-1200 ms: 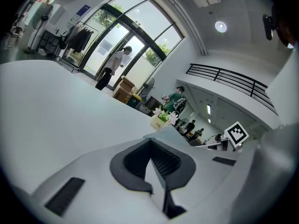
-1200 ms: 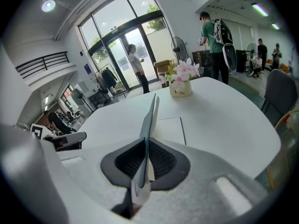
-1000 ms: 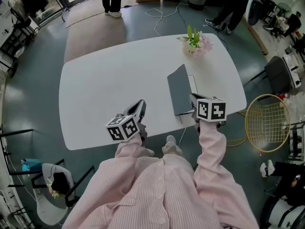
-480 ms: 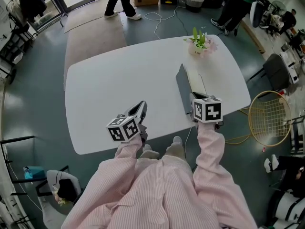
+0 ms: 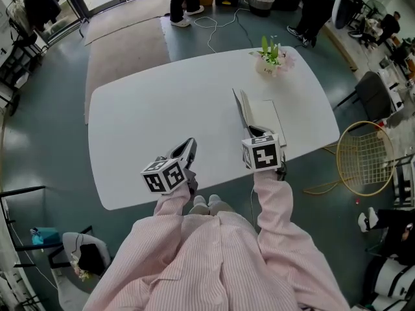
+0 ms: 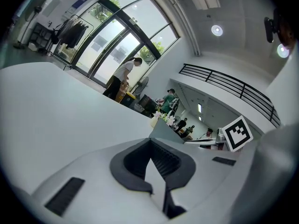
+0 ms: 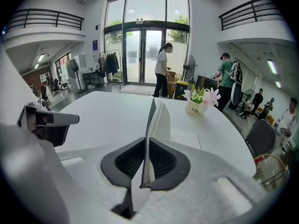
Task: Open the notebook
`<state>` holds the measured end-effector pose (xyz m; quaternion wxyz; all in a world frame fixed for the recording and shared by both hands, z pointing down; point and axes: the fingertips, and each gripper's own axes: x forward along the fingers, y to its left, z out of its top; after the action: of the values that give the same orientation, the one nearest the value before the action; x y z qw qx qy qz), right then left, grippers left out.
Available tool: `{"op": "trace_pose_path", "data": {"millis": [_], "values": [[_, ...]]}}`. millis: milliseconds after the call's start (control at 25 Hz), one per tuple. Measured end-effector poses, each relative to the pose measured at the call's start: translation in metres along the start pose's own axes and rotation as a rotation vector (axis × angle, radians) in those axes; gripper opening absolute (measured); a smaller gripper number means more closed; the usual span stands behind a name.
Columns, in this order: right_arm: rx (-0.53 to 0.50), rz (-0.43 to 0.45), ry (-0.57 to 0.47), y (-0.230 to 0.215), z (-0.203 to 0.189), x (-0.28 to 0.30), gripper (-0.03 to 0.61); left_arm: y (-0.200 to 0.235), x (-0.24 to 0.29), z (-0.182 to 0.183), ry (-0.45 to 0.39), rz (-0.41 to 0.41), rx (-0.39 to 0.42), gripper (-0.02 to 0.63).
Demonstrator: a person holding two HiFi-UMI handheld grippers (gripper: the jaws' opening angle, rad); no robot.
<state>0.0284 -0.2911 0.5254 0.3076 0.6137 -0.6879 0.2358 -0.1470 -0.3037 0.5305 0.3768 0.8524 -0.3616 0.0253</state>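
Note:
The notebook (image 5: 259, 112) lies on the white table (image 5: 142, 122) near its front right edge. Its grey cover (image 5: 241, 109) stands almost upright over the white pages (image 5: 267, 114). My right gripper (image 5: 258, 135) is shut on the near edge of that cover (image 7: 151, 113), which runs straight up between the pads (image 7: 161, 160) with a few white sheets beside it. My left gripper (image 5: 189, 146) hovers over the front of the table, left of the notebook, jaws closed with nothing between them (image 6: 150, 146). The raised cover (image 6: 166, 130) shows beyond it in the left gripper view.
A small pot of flowers (image 5: 271, 60) stands at the table's far right, behind the notebook. A yellow wire basket (image 5: 363, 157) and a chair (image 5: 377, 96) sit on the floor to the right. People stand near the glass doors (image 7: 162, 69).
The grey cover has swung up from a slanted lean to nearly vertical. My right gripper moved left with it and rolled. The left gripper stays over the front edge.

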Motion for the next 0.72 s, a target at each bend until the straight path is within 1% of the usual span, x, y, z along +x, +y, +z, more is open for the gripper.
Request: {"op": "trace_pose_path", "data": {"millis": [120,280,520,720], "values": [[-0.031,0.004,-0.002,0.009,0.000,0.003,0.034,0.000,-0.001,0.000,-0.001,0.020,0.007,-0.002],[-0.071,0.021,-0.041,0.028,0.007,0.009,0.034,0.003,-0.007,0.000,-0.010,0.048,0.004,-0.002],[-0.108,0.011,-0.012,0.052,-0.008,0.024,0.035,0.012,-0.022,-0.010,-0.002,0.084,0.003,-0.002],[-0.137,0.001,-0.006,0.070,-0.013,0.035,0.035,0.025,-0.040,-0.012,-0.002,0.109,-0.001,-0.002]]}}
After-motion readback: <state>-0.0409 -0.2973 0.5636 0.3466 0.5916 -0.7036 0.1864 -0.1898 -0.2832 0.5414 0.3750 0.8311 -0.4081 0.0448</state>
